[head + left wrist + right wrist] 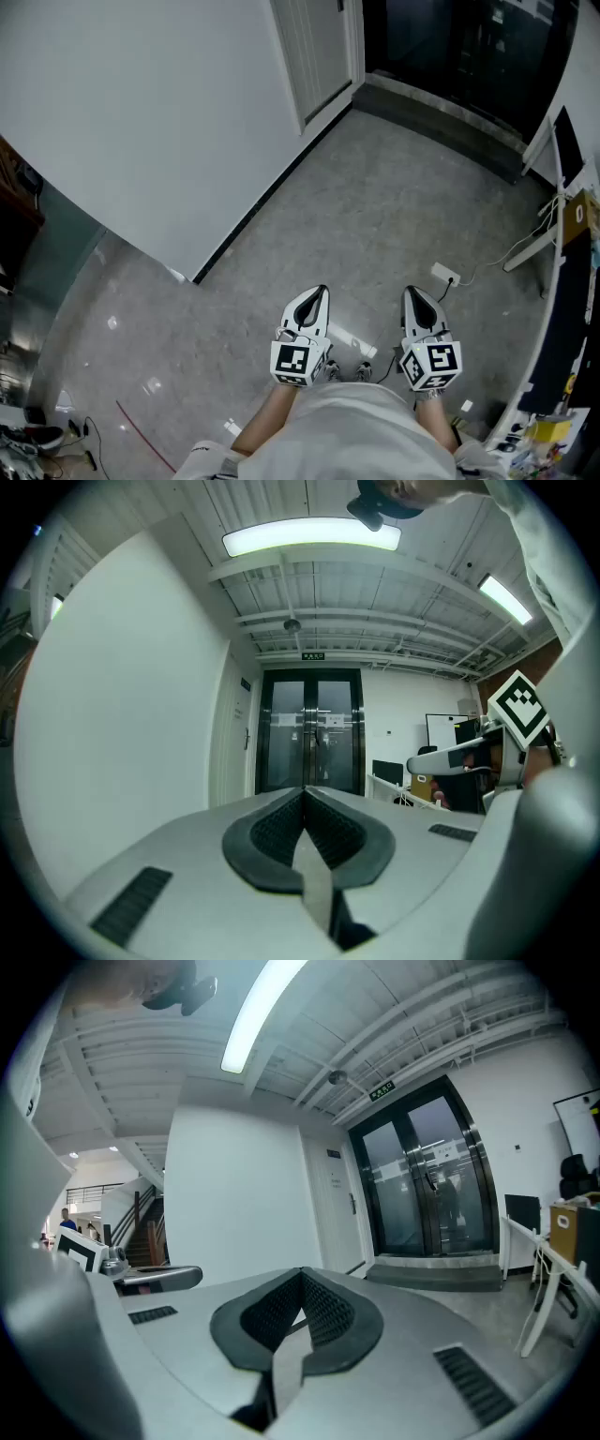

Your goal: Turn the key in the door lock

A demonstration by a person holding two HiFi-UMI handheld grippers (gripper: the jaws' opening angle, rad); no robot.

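Observation:
My left gripper [319, 295] and right gripper [413, 295] hang side by side over the grey floor, both pointing roughly level down the corridor. Each pair of jaws is shut with nothing between the pads, as the left gripper view [305, 794] and the right gripper view [302, 1274] show. A white door [339, 1208] with a small dark handle [352, 1204] sits in the white wall ahead on the left, well beyond both grippers. The same white door [314, 47] shows in the head view. No key is visible, and the lock is too small to make out.
Dark glass double doors [312, 731] close the corridor's far end behind a low step [441, 117]. A white power strip [444, 275] with its cable lies on the floor ahead right. Desks and clutter line the right side [562, 234]. A staircase [141, 1213] lies far left.

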